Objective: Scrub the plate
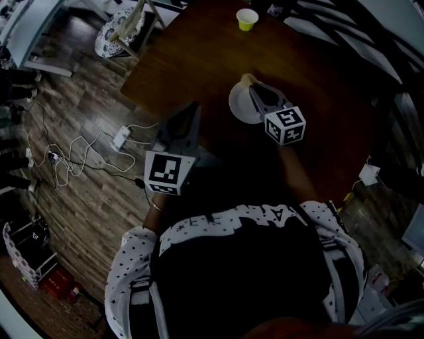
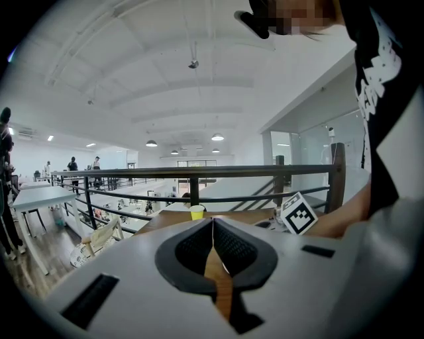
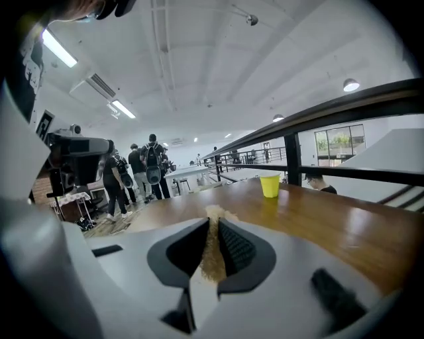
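Looks like the scrub step: your right gripper (image 1: 257,94), clamped on the tan scrub pad (image 3: 212,248), hangs over the plate (image 1: 237,106), the left gripper (image 1: 192,112) is pinched empty left of the plate, so next press down and sweep.

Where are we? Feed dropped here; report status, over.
Right hand-held gripper shut on sponge, over plate. Left hand-held gripper shut, empty, at table edge. Cup far off; nothing blocking.
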